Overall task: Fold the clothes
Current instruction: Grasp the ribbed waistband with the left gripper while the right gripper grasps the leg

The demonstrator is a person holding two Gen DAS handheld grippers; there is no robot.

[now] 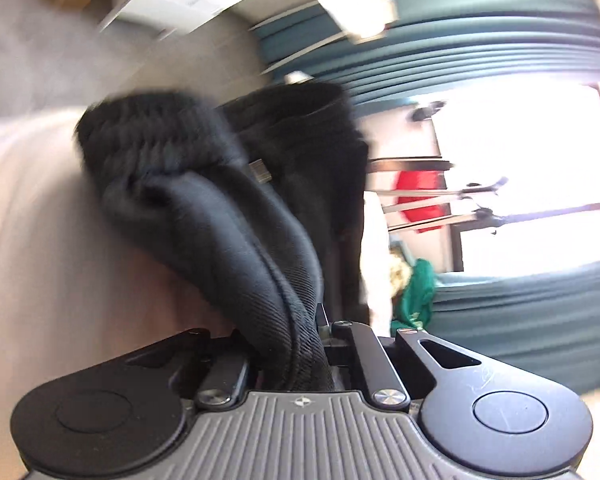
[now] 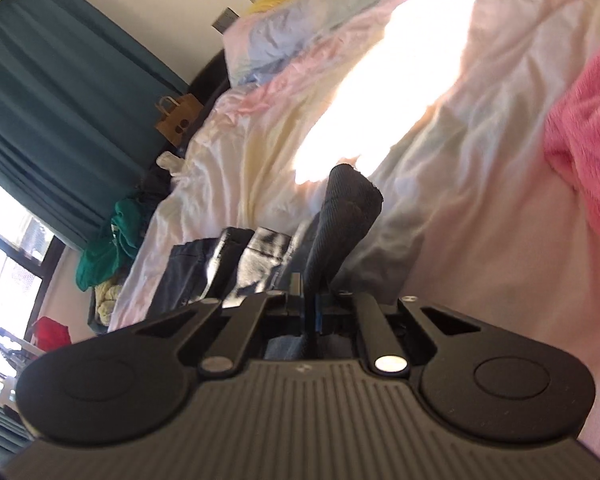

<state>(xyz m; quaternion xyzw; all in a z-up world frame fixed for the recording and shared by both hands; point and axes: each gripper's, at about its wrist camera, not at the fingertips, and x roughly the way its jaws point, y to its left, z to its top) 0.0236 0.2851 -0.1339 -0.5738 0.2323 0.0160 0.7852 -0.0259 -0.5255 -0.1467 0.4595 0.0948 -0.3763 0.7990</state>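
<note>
A bedroom: teal curtains [image 2: 56, 92] hang beside a bright window [image 1: 528, 176], and a bed with a pale pastel duvet [image 2: 460, 216] fills most of the right wrist view, a glare of sun across its middle.

The black garment [image 1: 228, 216] is held up off the bed by both grippers. In the left wrist view a thick seamed fold of it runs straight into the left gripper [image 1: 300, 360], which is clenched on the cloth; the rest bunches above in a dark ribbed mass, with a small metal piece [image 1: 260, 170] showing on it. That view is blurred. In the right wrist view the right gripper [image 2: 310, 312] is clamped on a narrower strip of the same black cloth, whose free end [image 2: 354, 196] stands up past the fingers.

Just behind that strip, dark folded clothes [image 2: 204, 264] lie on the duvet near its edge. A pink fleecy blanket [image 2: 588, 136] sits at the right. Pillows [image 2: 284, 40] are at the head of the bed. Beside the bed are a brown paper bag [image 2: 178, 120], a green garment [image 2: 108, 252] and something red [image 2: 52, 334].
</note>
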